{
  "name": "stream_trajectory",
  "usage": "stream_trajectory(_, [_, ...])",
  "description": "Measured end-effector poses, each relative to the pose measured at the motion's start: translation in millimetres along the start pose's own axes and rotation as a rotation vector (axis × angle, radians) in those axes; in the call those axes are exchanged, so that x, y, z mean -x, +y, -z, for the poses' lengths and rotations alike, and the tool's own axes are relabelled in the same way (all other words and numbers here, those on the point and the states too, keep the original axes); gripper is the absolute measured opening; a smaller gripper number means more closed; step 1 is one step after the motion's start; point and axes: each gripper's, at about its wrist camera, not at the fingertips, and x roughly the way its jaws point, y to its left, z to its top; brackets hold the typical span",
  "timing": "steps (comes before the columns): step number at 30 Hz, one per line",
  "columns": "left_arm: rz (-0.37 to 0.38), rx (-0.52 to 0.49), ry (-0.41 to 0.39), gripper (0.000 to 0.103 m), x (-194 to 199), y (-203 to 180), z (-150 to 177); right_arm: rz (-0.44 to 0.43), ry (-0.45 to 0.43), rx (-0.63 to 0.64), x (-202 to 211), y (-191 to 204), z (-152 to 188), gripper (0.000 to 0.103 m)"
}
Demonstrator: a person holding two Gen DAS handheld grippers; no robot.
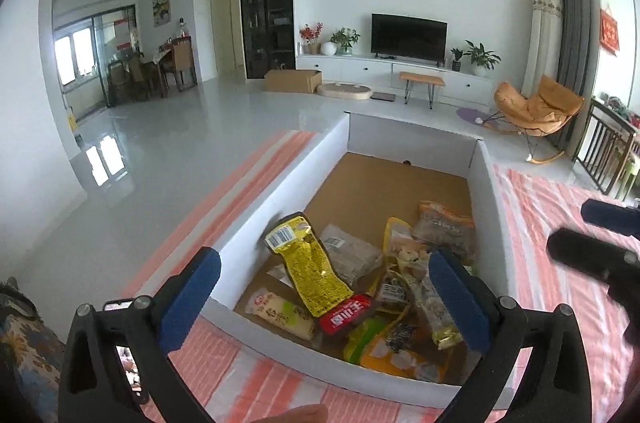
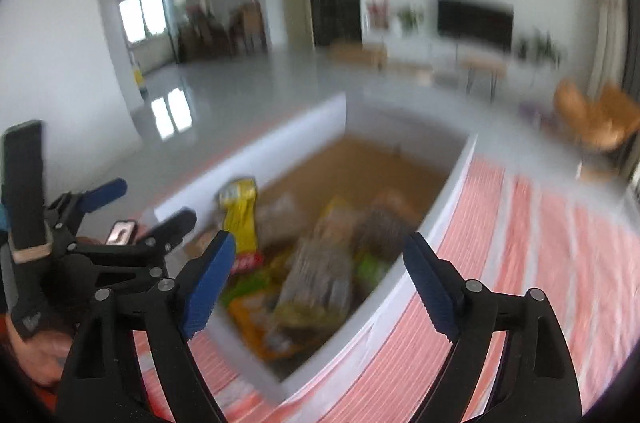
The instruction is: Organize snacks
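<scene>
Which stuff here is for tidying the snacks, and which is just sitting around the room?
For the job:
- white cardboard box with brown floor
- tall yellow snack packet
- small red snack packet
- pale cream tube-shaped packet
- left claw, open
- right claw, open

Just sitting around:
- black flat television
- orange rocking chair
- brown cardboard carton

White characters "王小卤" on red packet [image 1: 347, 315]

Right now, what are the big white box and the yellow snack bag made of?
The white box looks like cardboard: matte white walls, a plain brown floor inside, and folded corners. The yellow snack bag looks like thin plastic or foil film: it is shiny, crinkled, printed with a barcode, and it bends over the other packets. I cannot tell plastic from foil by sight.
</scene>
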Motion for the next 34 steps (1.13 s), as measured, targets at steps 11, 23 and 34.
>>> stream_trajectory(11, [-0.01, -0.014, 0.036, 0.103, 1, 3, -5, 0.121, 0.037, -0.031, -13, 2, -10, 0.088])
stream_trajectory(23, [0.003, 0.03, 0.093, 0.103, -20, 16, 1, 0.122, 0.061, 0.011, -25, 16, 2, 0.088])
stream_trajectory(34, [-0.012, 0.012, 0.096, 0.103, -27, 13, 2, 0.111, 0.071, 0.018, -34, 18, 8, 0.088])
